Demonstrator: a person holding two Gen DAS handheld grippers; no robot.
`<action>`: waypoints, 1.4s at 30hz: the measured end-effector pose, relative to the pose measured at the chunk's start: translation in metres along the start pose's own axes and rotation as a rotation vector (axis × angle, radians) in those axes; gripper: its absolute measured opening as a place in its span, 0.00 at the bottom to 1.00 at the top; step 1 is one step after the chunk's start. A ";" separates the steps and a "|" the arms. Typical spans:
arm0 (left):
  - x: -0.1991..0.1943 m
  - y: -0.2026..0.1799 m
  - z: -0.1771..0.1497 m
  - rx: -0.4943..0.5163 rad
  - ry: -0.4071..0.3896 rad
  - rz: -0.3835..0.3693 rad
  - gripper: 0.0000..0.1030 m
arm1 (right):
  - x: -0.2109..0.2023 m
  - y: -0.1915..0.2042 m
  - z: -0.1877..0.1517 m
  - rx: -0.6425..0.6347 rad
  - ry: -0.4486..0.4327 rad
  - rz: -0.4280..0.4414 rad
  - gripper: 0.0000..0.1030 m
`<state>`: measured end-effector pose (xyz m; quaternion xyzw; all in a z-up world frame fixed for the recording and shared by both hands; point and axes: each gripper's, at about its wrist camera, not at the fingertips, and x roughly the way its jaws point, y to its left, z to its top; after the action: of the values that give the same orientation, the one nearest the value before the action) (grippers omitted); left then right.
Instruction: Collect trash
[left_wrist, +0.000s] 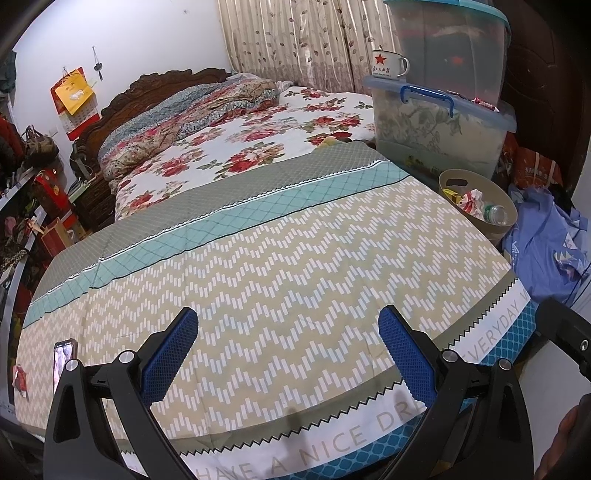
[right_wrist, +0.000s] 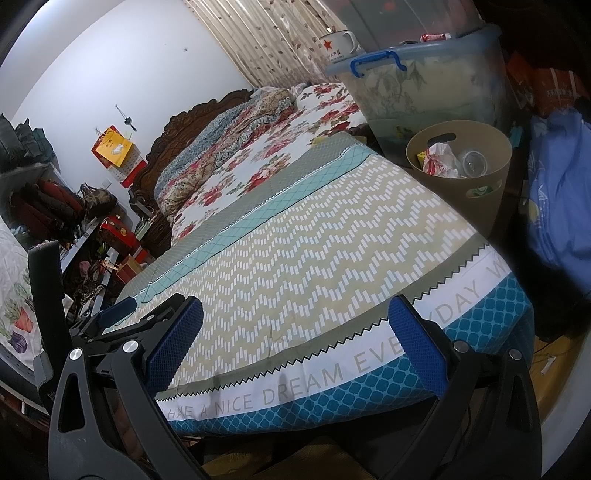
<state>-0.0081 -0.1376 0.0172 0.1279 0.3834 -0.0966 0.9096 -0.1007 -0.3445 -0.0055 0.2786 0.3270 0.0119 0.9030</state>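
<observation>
A tan trash bin (left_wrist: 498, 229) stands on the floor beside the bed's right edge; it also shows in the right wrist view (right_wrist: 491, 184). Inside lie crumpled red-and-white paper (right_wrist: 439, 158), a clear plastic bottle (left_wrist: 496, 214) and a yellow box (left_wrist: 451, 194). My left gripper (left_wrist: 288, 349) is open and empty above the foot of the bed. My right gripper (right_wrist: 295, 339) is open and empty over the bed's foot edge. The left gripper's body shows at the left of the right wrist view (right_wrist: 110, 317).
The bed's zigzag quilt (left_wrist: 277, 266) fills the middle. A phone (left_wrist: 62, 360) lies at its left edge. Stacked plastic storage boxes (left_wrist: 439, 122) with a star mug (left_wrist: 388, 64) stand behind the bin. Blue clothing (left_wrist: 546, 243) lies right; cluttered shelves (left_wrist: 22, 206) stand left.
</observation>
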 end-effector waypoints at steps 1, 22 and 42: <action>0.000 0.000 0.000 0.000 0.001 -0.001 0.92 | 0.000 0.000 0.000 -0.001 0.000 0.000 0.96; 0.004 0.001 0.001 0.005 0.014 -0.012 0.92 | 0.001 0.000 0.000 0.001 0.002 0.000 0.96; 0.004 0.008 0.000 -0.002 0.006 -0.017 0.92 | 0.002 0.006 -0.004 -0.005 0.001 -0.009 0.96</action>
<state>-0.0032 -0.1299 0.0156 0.1239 0.3873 -0.1034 0.9077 -0.1007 -0.3364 -0.0062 0.2748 0.3288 0.0089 0.9035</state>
